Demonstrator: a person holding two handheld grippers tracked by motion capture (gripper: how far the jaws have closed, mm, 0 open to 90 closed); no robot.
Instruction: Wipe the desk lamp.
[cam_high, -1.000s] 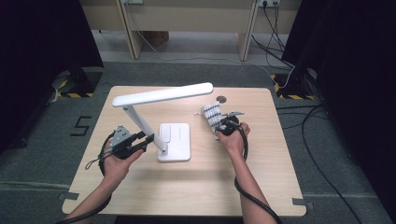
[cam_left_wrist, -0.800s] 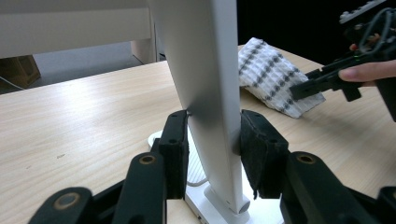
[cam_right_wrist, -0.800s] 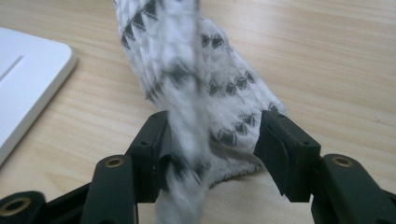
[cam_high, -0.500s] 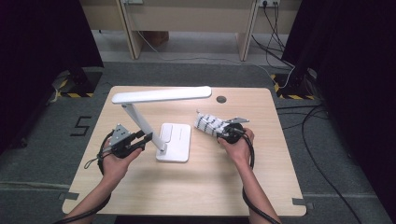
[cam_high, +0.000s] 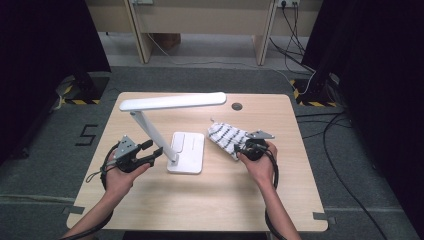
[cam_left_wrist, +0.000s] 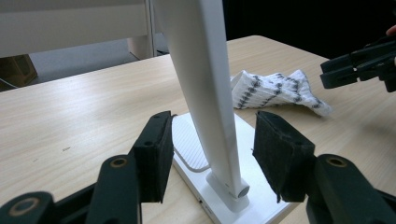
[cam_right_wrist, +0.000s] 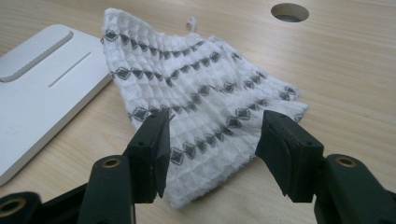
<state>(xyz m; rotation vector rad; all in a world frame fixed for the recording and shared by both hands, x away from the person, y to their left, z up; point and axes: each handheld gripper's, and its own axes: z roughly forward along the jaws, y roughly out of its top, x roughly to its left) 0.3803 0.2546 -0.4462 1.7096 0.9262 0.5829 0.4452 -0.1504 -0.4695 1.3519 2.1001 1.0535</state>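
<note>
Straddling the lamp arm (cam_left_wrist: 205, 93), left hand-held gripper (cam_left_wrist: 212, 154) stands open.

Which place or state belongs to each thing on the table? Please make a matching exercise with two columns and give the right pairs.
Column one:
1. lamp arm
2. cloth
3. round hole
4. lamp head

Column two:
A. lies flat beside the lamp base, between open jaws of the right tool
B. set in the table at its far edge
C. slants up between the jaws of the left tool, not pressed
D. long white bar held level over the table

Pairs: 1-C, 2-A, 3-B, 4-D
</note>
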